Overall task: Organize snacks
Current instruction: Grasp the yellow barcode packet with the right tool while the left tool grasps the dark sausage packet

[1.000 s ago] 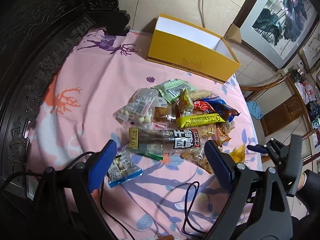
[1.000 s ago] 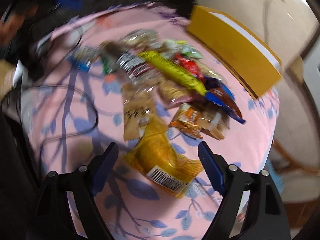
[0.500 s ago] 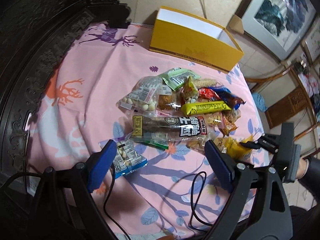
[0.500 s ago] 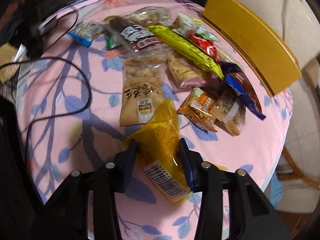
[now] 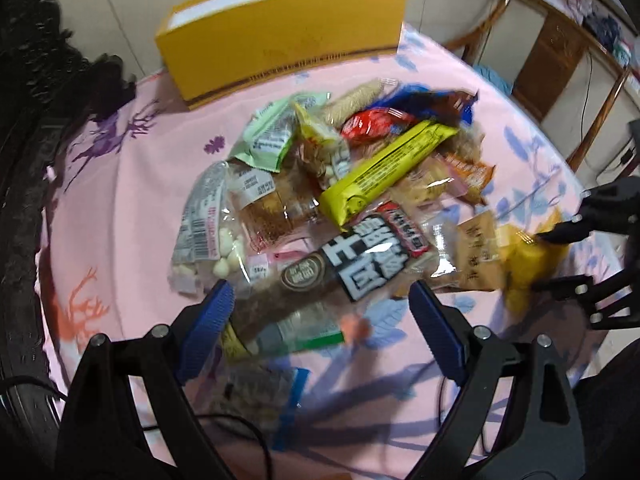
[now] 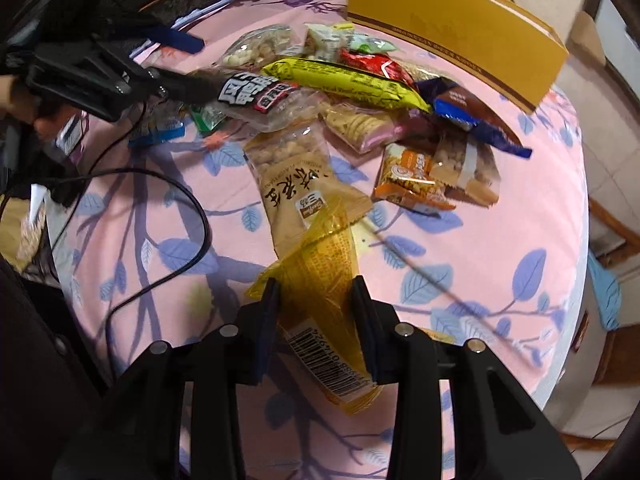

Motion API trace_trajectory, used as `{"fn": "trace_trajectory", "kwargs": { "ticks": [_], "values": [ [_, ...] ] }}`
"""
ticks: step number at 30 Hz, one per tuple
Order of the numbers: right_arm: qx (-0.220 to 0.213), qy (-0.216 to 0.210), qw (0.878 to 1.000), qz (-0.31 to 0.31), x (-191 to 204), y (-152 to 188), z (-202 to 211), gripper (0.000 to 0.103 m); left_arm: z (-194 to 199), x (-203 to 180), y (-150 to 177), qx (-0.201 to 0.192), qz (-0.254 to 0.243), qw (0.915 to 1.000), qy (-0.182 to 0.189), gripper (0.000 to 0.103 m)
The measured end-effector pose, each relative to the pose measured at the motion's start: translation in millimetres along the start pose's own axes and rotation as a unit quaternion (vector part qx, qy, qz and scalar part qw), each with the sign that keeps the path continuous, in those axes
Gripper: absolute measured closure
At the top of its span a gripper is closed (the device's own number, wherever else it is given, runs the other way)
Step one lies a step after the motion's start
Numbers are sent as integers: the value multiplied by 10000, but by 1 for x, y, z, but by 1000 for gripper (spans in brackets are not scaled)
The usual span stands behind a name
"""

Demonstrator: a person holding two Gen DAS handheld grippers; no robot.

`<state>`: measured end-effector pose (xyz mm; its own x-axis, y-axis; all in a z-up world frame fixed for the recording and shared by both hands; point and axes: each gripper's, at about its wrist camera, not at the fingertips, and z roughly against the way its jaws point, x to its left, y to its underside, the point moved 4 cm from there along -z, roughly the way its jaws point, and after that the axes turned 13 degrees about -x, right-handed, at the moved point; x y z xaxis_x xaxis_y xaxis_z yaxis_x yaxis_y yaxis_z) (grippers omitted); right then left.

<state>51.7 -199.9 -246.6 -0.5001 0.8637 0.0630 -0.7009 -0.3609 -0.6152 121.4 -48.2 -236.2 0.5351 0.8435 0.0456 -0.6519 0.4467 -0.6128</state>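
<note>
At the surface's [image 6: 520, 240] near edge: our right gripper [image 6: 316, 304] has just been closing, fingers now pinching the yellow packet [image 6: 320, 276] | left gripper [image 5: 320, 312] gapes empty over the snack pile [image 5: 340, 184] | yellow box [image 5: 280, 40], far edge, nothing seen inside yet.

Snack pile [image 5: 352, 184] mid-table [image 6: 500, 240]; box [image 5: 280, 36] behind pile at far edge; cable [image 6: 168, 216] left.
</note>
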Motion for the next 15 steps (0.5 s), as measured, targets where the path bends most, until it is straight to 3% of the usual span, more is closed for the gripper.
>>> {"fn": "trace_trajectory", "kwargs": {
  "ticks": [8,15],
  "values": [
    [-86,-10,9990,-434,-6,1,3,65,-22,-10,1,332,-771,9960,302,12],
    [-116,-5,9983,-566,-7,1,3,65,-34,-22,15,661,-1626,9842,211,12]
  ]
}}
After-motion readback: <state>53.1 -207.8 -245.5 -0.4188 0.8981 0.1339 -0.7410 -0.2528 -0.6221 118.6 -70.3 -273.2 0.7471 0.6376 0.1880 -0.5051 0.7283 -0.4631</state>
